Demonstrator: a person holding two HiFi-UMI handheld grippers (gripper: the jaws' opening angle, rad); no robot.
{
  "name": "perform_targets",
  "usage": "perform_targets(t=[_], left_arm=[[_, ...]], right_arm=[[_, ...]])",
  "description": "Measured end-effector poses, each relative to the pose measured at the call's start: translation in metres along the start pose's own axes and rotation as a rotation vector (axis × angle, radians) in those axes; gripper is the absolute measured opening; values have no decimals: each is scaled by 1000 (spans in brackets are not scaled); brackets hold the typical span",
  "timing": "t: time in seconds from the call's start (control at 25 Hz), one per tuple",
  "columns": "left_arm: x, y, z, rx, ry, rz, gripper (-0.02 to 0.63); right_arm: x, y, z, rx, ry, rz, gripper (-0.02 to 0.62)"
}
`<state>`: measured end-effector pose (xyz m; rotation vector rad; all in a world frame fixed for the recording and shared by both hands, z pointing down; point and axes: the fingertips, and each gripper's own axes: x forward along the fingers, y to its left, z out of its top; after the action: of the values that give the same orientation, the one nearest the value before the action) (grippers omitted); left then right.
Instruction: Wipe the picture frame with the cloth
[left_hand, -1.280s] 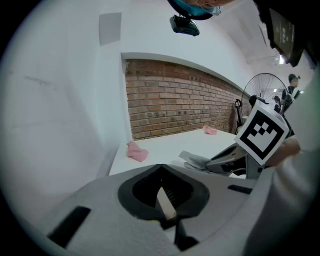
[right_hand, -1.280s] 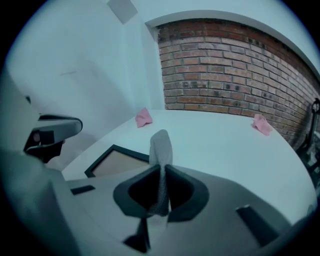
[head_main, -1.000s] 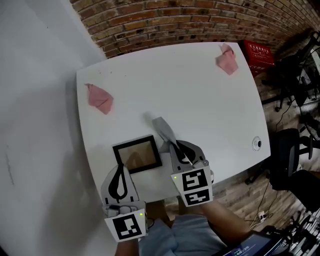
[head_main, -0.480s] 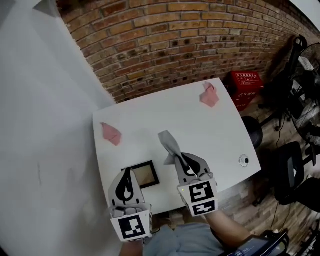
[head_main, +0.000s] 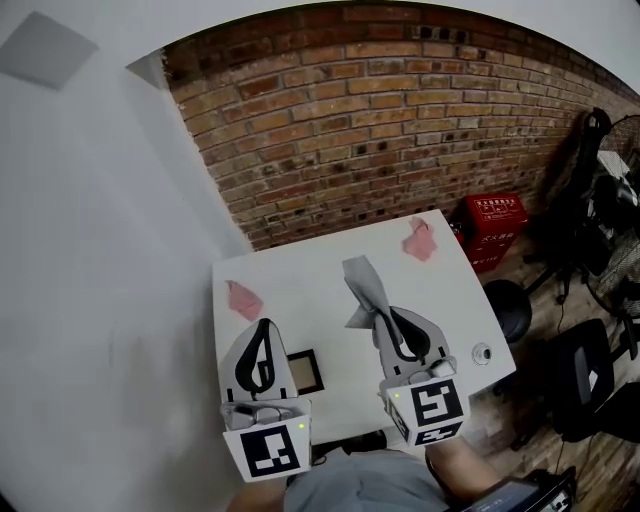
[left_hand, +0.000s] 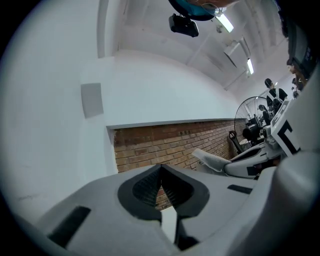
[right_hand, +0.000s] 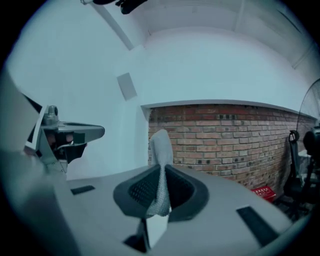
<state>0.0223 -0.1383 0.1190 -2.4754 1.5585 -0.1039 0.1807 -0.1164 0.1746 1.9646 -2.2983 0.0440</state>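
The dark picture frame lies flat near the front of the white table, partly hidden behind my left gripper. That gripper is shut with nothing in it and is held up above the table; its jaws meet against the brick wall. My right gripper is also raised and shut on the grey cloth. The cloth stands up out of the closed jaws. The cloth also shows at the right of the left gripper view.
Two pink cloths lie on the table, one at the back left and one at the back right. A round grommet sits near the right edge. A red crate and office chairs stand right of the table, below the brick wall.
Both grippers have risen well above the table and the view has pulled back. The grey cloth has come up off the table in the right gripper. The frame stays put.
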Motion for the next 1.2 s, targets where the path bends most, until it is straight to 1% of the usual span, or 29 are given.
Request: perform_targets(t=[0.12, 0.24, 0.48, 0.8, 0.96, 1.2], left_arm=[[0, -4, 8, -8, -21, -1, 9], [0, -10, 8, -8, -33, -11, 9], [-4, -15, 4, -9, -14, -25, 9], [-11, -15, 1, -4, -8, -30, 9], [-14, -15, 1, -7, -6, -27, 9], [-18, -14, 1, -12, -4, -25, 9]], right_arm=[[-6, -2, 9, -20, -26, -1, 34], [-8, 0, 3, -26, -27, 13, 34], [-10, 7, -1, -42, -25, 20, 29], [-14, 14, -3, -29, -25, 29, 29], [-16, 19, -2, -26, -35, 47, 29], [-18, 22, -3, -23, -28, 46, 29]])
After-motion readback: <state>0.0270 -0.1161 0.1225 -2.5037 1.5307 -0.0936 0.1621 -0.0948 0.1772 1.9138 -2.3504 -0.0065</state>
